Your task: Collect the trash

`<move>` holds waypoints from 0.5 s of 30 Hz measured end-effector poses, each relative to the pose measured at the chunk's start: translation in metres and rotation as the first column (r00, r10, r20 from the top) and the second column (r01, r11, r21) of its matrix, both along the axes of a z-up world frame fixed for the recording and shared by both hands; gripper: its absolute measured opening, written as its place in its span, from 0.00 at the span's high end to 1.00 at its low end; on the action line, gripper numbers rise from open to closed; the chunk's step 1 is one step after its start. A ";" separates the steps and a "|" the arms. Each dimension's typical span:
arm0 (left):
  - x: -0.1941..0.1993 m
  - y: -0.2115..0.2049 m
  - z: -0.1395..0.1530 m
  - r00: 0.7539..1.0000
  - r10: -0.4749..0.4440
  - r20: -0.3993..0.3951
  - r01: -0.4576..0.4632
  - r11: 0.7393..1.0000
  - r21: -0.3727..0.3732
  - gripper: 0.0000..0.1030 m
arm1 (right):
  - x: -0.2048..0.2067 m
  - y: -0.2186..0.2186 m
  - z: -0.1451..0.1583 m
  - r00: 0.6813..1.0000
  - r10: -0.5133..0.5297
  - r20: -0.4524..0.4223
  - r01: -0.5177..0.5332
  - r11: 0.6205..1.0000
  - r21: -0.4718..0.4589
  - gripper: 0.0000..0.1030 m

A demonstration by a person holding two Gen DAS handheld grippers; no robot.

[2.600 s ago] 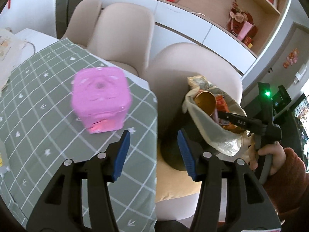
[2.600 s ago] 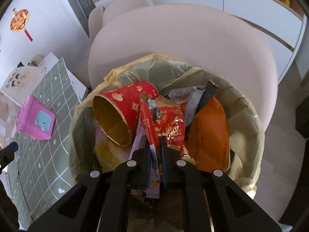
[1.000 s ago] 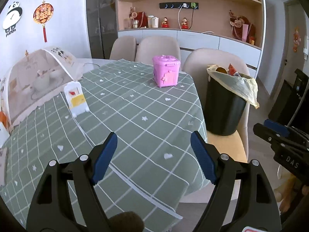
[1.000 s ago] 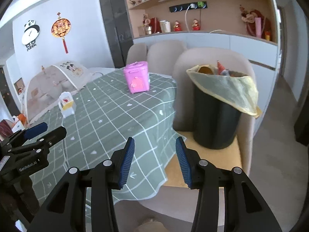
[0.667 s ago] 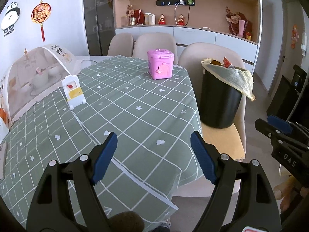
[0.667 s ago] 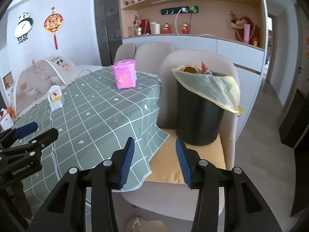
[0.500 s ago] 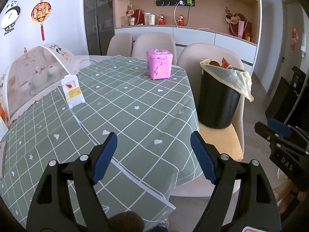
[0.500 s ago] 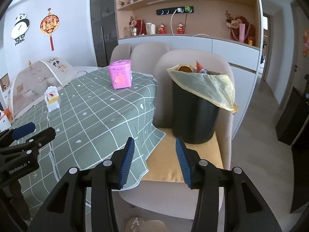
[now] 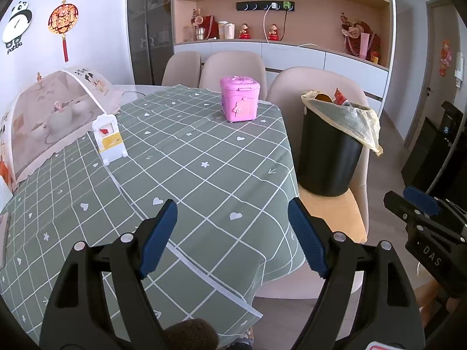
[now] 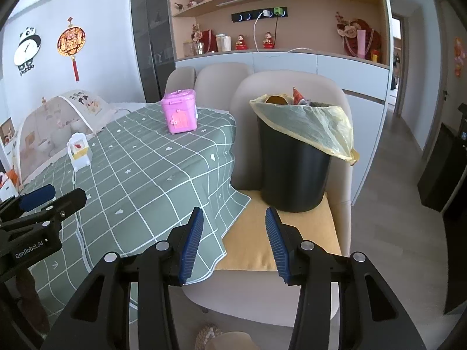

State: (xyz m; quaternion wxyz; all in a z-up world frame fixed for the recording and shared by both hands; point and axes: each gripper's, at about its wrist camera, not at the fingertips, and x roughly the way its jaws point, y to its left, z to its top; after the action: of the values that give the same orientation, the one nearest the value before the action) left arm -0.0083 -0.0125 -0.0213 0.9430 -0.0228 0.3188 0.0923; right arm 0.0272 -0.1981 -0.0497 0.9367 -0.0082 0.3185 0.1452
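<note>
Both empty: left gripper [image 9: 232, 234] and right gripper [image 10: 232, 243] released. Bin [image 10: 294, 172] ahead of right gripper on chair [image 10: 292, 233], beside bench [image 9: 175, 157] edge for easy dropping.

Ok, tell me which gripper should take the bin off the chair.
Right, probably. The right gripper is open, empty and aimed at the chair where the bin stands. The left gripper, open too, hangs over the tablecloth, with the bin off to its side.
</note>
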 end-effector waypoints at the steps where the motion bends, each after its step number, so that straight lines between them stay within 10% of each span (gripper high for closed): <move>1: 0.000 0.000 0.000 1.000 -0.002 0.002 0.002 1.000 0.000 0.28 | 0.000 0.000 0.000 1.000 0.001 -0.002 -0.001 1.000 0.002 0.59; 15: 0.004 0.000 0.002 1.000 -0.027 0.006 0.027 1.000 -0.006 0.28 | 0.002 0.001 0.003 1.000 -0.004 0.012 0.004 1.000 0.008 0.59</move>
State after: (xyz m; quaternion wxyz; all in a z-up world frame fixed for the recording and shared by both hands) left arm -0.0044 -0.0120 -0.0191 0.9451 -0.0216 0.3164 0.0786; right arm 0.0290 -0.1968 -0.0466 0.9389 -0.0047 0.3122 0.1447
